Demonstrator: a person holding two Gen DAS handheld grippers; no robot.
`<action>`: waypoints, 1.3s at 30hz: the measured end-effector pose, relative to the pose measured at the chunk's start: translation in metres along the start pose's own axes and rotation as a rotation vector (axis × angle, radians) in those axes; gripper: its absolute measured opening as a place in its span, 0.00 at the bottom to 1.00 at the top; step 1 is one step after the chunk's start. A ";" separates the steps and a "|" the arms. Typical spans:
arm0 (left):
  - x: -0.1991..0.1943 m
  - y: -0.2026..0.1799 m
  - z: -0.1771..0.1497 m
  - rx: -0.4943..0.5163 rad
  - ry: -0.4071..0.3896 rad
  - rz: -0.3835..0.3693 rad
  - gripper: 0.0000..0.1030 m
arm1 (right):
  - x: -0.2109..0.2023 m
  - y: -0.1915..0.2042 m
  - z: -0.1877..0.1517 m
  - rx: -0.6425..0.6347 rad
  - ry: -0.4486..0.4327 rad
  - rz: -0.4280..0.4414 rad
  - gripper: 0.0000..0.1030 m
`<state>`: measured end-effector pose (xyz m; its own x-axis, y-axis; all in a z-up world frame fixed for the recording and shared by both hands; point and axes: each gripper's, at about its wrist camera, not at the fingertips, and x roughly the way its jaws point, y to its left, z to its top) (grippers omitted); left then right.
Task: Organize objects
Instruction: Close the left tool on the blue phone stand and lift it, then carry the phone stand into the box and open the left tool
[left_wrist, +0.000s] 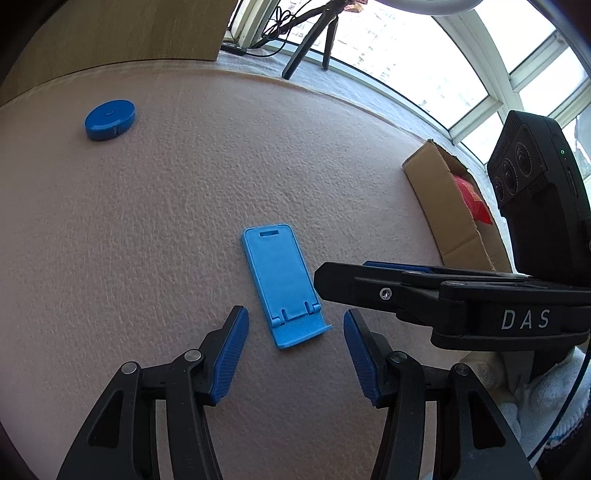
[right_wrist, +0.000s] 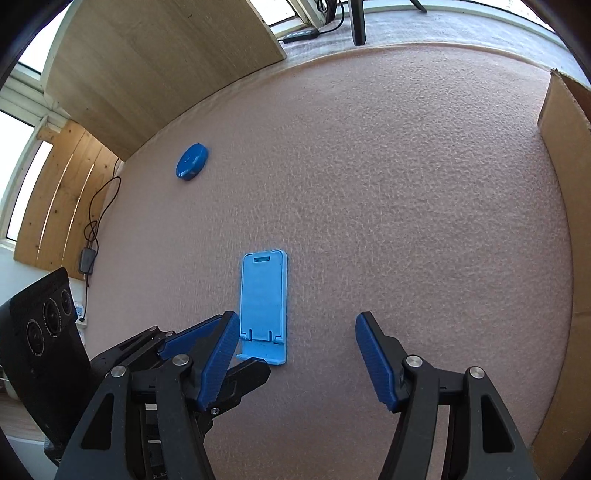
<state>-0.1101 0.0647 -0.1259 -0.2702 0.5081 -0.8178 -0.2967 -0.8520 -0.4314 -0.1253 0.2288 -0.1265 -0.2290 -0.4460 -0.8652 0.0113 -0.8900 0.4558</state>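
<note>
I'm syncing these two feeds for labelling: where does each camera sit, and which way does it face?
Left wrist view: sits on the left gripper, looking forward and down over the pink mat; its own open blue-padded fingers show, with the right gripper reaching in from the right.
Right wrist view: sits on the right gripper, facing the same mat; its open fingers show, the left gripper low on the left.
Shared: the light blue phone stand lying flat, the round blue tape measure, the cardboard box.

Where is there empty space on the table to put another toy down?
Lots of bare mat lies between the light blue phone stand and the cardboard box; also between the stand and the round blue disc. It is crowded near both grippers.
</note>
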 end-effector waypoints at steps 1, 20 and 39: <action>0.001 0.000 0.000 0.000 0.003 -0.006 0.55 | 0.002 0.001 0.001 -0.001 0.005 0.006 0.57; 0.010 -0.007 0.004 -0.016 0.001 -0.041 0.32 | 0.014 0.007 0.008 -0.021 0.028 0.050 0.33; -0.010 -0.059 0.020 0.068 -0.060 -0.087 0.32 | -0.051 -0.017 0.003 0.018 -0.105 0.052 0.33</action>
<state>-0.1084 0.1124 -0.0851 -0.2943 0.5885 -0.7530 -0.3825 -0.7946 -0.4715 -0.1166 0.2671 -0.0895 -0.3297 -0.4778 -0.8142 0.0081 -0.8639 0.5037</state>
